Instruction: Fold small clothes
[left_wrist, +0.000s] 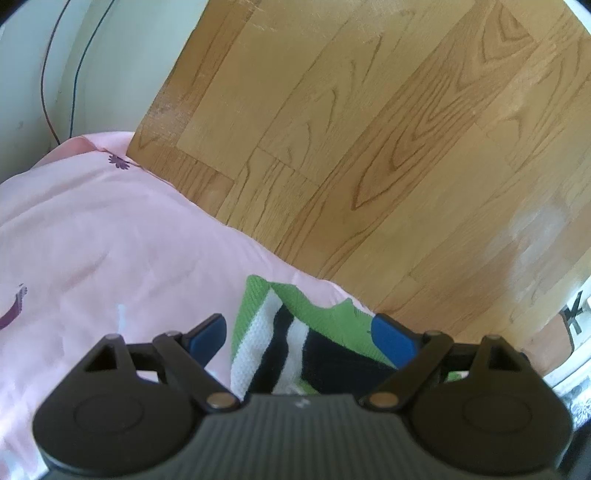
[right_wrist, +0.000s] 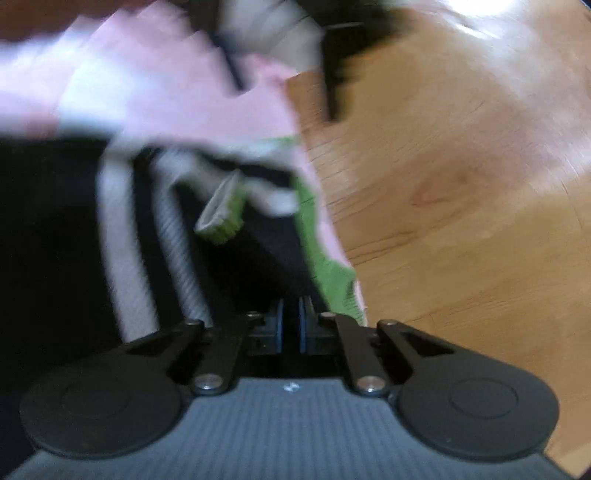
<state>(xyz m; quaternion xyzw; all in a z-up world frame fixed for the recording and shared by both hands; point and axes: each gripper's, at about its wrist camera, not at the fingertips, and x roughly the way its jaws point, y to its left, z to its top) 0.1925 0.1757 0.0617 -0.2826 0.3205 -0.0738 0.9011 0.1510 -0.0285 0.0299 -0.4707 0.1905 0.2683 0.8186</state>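
Observation:
A small striped garment (left_wrist: 291, 332), green, white and black, lies on a pink bedsheet (left_wrist: 92, 240) near the bed's edge. My left gripper (left_wrist: 299, 332) is open, its blue pads (left_wrist: 207, 338) on either side of the garment's near end, just above it. In the blurred right wrist view the same garment (right_wrist: 177, 229) spreads ahead with a green hem and a small label. My right gripper (right_wrist: 291, 325) has its blue pads nearly together over the dark cloth; whether any cloth is pinched between them is hidden.
A wooden laminate floor (left_wrist: 369, 129) lies beyond the bed edge in both views (right_wrist: 461, 203). A pale wall with two thin cables (left_wrist: 59, 74) stands at the far left. A dark object (right_wrist: 336, 55) hangs blurred at the top of the right wrist view.

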